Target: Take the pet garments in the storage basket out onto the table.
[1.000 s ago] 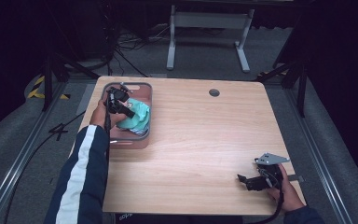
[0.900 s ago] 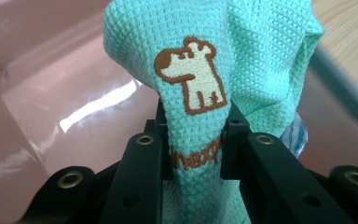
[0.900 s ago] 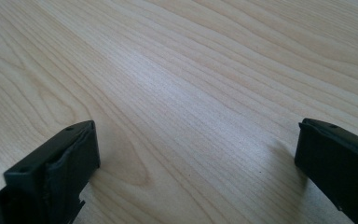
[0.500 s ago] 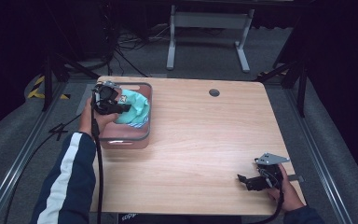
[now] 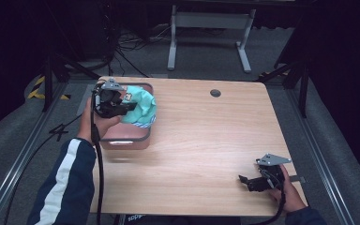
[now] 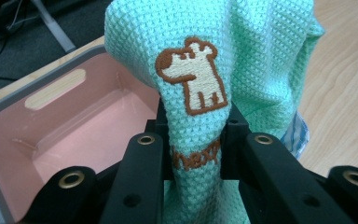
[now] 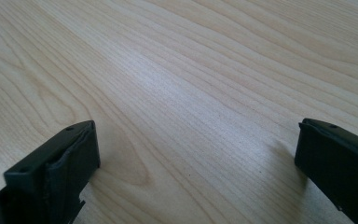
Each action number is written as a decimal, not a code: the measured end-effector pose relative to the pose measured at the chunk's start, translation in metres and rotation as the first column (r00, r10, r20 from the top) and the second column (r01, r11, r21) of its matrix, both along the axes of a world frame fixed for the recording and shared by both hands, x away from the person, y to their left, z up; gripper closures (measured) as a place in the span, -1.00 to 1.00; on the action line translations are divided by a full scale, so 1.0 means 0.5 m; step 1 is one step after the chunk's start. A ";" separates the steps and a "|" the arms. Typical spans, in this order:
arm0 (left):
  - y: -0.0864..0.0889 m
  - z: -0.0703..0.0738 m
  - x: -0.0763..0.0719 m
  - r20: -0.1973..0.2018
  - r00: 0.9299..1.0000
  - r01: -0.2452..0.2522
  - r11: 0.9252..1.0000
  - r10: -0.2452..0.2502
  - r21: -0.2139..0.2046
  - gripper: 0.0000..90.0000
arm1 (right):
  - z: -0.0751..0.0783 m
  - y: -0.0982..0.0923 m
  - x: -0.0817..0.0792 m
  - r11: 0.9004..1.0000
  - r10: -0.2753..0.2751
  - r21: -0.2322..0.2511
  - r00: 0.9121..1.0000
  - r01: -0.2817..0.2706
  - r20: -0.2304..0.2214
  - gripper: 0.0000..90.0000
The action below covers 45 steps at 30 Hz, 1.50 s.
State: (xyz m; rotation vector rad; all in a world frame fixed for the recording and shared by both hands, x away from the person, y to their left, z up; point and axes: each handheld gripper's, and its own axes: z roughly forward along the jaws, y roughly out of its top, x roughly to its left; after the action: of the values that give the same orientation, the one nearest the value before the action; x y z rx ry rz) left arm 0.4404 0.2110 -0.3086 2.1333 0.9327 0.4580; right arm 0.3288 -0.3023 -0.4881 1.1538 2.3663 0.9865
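Basically, high view first: the left gripper (image 5: 130, 107) is up over the pink bin (image 5: 124, 136) at the table's far-left corner, w/ the mint-green towel (image 5: 143, 108) bunched in front of it and draped partly past the bin's right rim. The right gripper (image 5: 244, 179) rests low on the wooden table (image 5: 201, 136) near the front-right edge, well apart from everything else. Its hand (image 5: 290, 194) wraps the body from behind.

Left gripper view: jaws closed narrow on a fold of the towel (image 6: 200, 88), pinched just below the embroidered dog patch (image 6: 193, 81). The bin (image 6: 42, 135) sits open behind and to the left, inside looks bare. A striped cloth (image 6: 296, 137) peeks out under the towel's right edge, touching it.

Risks, as I judge them: the pinch is on one fold only, so the cloth's weight could pull it out of the jaws if swung fast. The hanging end may snag the bin rim and tip or drag the bin, which is near the table corner. The striped piece could ride along or get flicked off the table, can't tell if it's attached.

Right gripper view: jaws spread wide, nothing between them, just bare table (image 7: 191, 93) below. Little hazard there, except it's too far off to catch a slip.
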 end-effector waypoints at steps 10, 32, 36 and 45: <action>-0.038 0.021 -0.015 0.009 0.998 0.068 0.998 -0.068 0.009 0.68 | 0.000 0.000 0.000 1.000 0.000 0.000 1.000 0.000 0.000 -1.00; -0.197 0.000 -0.005 -0.021 0.970 0.241 0.970 -0.241 0.029 0.68 | 0.000 0.000 0.000 1.000 -0.001 0.000 1.000 0.001 0.000 -1.00; -0.230 -0.018 0.001 -0.044 0.962 0.270 0.962 -0.268 0.047 0.68 | 0.000 0.000 0.000 1.000 -0.003 0.000 1.000 0.003 0.000 -1.00; -0.293 -0.078 0.019 -0.115 0.948 0.307 0.950 -0.298 0.065 0.67 | 0.000 0.000 0.000 1.000 -0.003 0.000 1.000 0.003 0.000 -1.00</action>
State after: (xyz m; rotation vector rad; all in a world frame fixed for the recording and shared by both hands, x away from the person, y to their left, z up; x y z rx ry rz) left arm 0.4500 0.0646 -0.3474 2.3438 0.6331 0.2351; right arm 0.3286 -0.3022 -0.4881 1.1565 2.3643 0.9852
